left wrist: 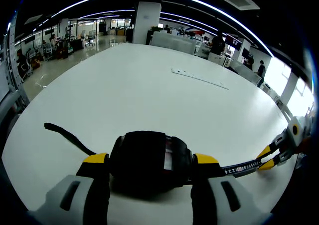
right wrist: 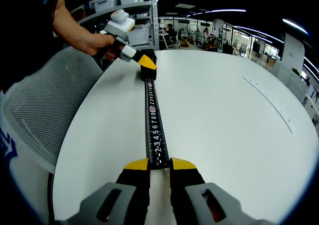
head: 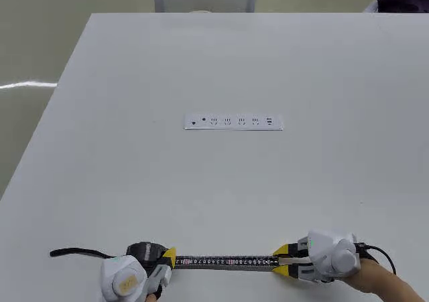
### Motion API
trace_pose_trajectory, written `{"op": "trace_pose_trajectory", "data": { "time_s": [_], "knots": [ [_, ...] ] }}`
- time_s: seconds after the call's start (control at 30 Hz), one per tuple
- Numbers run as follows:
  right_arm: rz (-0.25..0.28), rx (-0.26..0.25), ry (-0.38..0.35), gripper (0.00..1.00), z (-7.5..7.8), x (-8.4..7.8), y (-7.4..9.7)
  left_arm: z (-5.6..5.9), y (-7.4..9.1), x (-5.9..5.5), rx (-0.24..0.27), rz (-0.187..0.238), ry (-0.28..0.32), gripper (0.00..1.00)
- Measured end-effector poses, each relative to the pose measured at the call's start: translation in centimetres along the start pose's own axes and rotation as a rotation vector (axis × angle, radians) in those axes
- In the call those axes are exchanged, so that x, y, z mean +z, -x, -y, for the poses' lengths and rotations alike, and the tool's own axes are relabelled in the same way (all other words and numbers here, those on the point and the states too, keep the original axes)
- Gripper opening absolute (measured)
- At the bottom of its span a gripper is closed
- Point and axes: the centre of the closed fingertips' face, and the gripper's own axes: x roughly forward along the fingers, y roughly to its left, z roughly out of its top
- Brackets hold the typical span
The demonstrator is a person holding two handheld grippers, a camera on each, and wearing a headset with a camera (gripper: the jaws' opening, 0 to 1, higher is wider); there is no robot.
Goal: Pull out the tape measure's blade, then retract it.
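Near edge of the white table [head: 234, 181]: my left gripper [left wrist: 150, 160] is clamped on the black tape measure case [left wrist: 142, 150], one jaw pressed to each side. The blade [right wrist: 155, 130] lies flat on the table, drawn out rightward to my right gripper [right wrist: 159, 163], whose jaws are pinched on the blade's end (numbers face up). A black strap [head: 74, 252] trails left from the case. A power strip [head: 233, 122] lies farther back, mid-table.

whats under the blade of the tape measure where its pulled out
Only bare white table lies under the blade. Its tip is covered by the right gripper's shut jaws, and its root runs into the case held by the left gripper.
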Motion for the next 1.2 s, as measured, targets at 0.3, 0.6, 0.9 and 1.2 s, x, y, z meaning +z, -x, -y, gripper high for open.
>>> {"op": "trace_pose_trajectory", "data": {
  "time_s": [0.3,0.6,0.9,1.2],
  "knots": [
    [0.003,-0.006,-0.004,0.13,0.0,0.4,0.1,-0.1,0.1,0.0,-0.010,-0.001,0.008,0.63],
    [0.011,-0.010,-0.002,0.13,0.1,0.9,0.1,-0.2,0.0,-0.1,-0.025,-0.004,0.021,0.62],
    [0.012,-0.007,0.002,0.13,0.1,1.3,0.0,-0.1,0.2,0.0,-0.041,-0.010,0.021,0.62],
    [0.015,-0.005,0.019,0.13,0.1,2.1,-0.2,-0.1,0.2,0.0,-0.040,-0.012,0.017,0.62]
  ]
}}
